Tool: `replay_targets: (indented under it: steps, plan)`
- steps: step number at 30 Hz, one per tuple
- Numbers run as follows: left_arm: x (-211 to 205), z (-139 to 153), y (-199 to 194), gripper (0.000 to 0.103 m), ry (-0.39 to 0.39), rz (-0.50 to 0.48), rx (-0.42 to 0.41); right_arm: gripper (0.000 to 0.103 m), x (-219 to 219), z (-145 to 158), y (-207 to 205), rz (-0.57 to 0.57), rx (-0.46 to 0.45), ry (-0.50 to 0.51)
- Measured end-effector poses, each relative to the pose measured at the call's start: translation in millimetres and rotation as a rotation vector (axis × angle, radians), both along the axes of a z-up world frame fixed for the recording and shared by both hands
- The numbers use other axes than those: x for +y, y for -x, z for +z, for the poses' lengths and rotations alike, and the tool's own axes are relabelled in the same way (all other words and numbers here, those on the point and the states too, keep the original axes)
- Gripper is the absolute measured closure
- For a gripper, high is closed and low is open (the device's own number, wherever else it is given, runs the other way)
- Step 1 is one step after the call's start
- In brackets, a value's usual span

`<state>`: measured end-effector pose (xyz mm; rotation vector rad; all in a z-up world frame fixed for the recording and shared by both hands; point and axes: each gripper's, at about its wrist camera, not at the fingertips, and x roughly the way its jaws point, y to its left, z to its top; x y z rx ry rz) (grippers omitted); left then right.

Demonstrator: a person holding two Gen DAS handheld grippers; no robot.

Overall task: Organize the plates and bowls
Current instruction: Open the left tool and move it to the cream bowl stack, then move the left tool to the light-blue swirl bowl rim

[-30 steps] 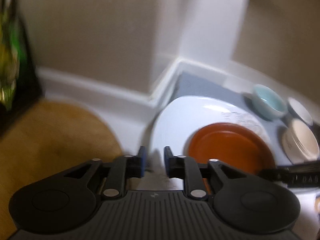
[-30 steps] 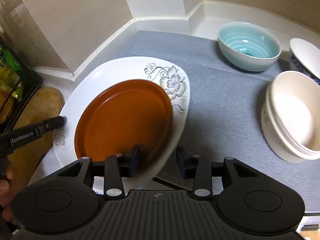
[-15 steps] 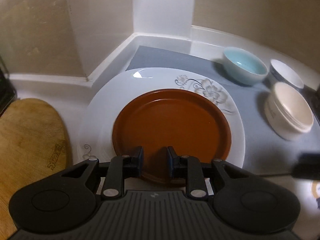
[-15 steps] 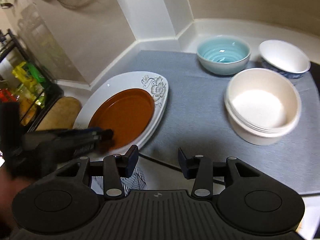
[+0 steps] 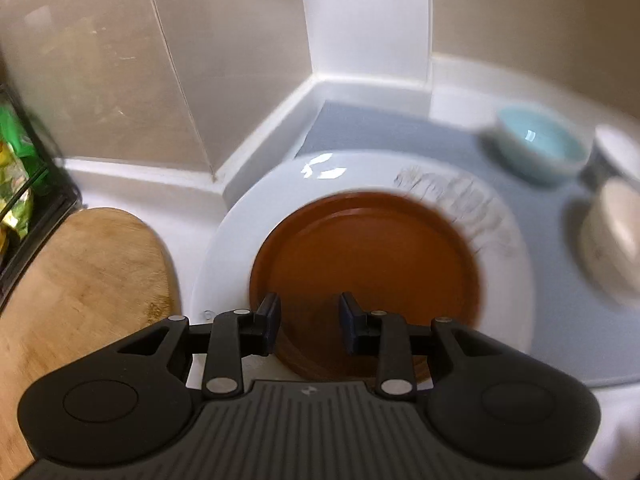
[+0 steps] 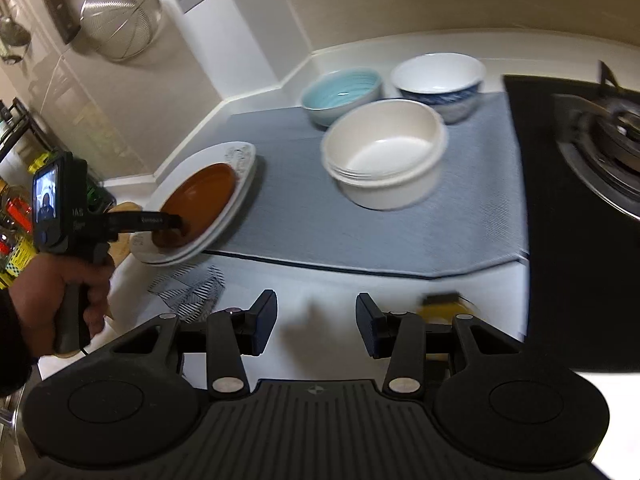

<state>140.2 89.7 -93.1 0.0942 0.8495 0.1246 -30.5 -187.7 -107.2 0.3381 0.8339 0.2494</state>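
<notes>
Leftmost, a wooden cutting board (image 5: 80,280) lies on the white bench (image 5: 192,216), just beside the plates.

Brown plate (image 5: 366,276) sits nested in the larger white floral plate (image 5: 516,280); the pair straddles the bench and the left edge of the grey mat (image 6: 400,216). Left hand-held gripper (image 5: 308,322) hangs at the brown plate's near rim, jaws parted narrowly, nothing between them.

Handling: both plates look glazed, so likely stiff, slick, breakable, with some weight. Best hold is probably the raised near rim, one finger over, one under; the rim lies low in the white plate, so getting under it may be awkward.

Further right on the mat: blue bowl (image 6: 342,96), blue-patterned white bowl (image 6: 440,80), and a cream bowl stack (image 6: 384,160), close together, possibly touching; motion blur hides it.

Right hand-held gripper (image 6: 316,324) is wide apart and empty, above bare bench. A gas hob (image 6: 580,184) bounds the far right.
</notes>
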Motion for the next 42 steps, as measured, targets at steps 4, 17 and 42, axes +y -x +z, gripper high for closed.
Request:
replay_targets:
  steps: [4,17,42]
  plan:
    - [-40,25,16,0.067,0.073,-0.084,-0.058,0.057,-20,2,16,-0.032,-0.026,-0.006]
    - [-160,26,-22,0.064,0.29,-0.216,0.045,0.057,-79,23,58,-0.137,-0.167,-0.013]
    - [-140,11,51,0.087,0.25,-0.272,0.296,0.057,-99,19,39,-0.086,-0.182,-0.073]
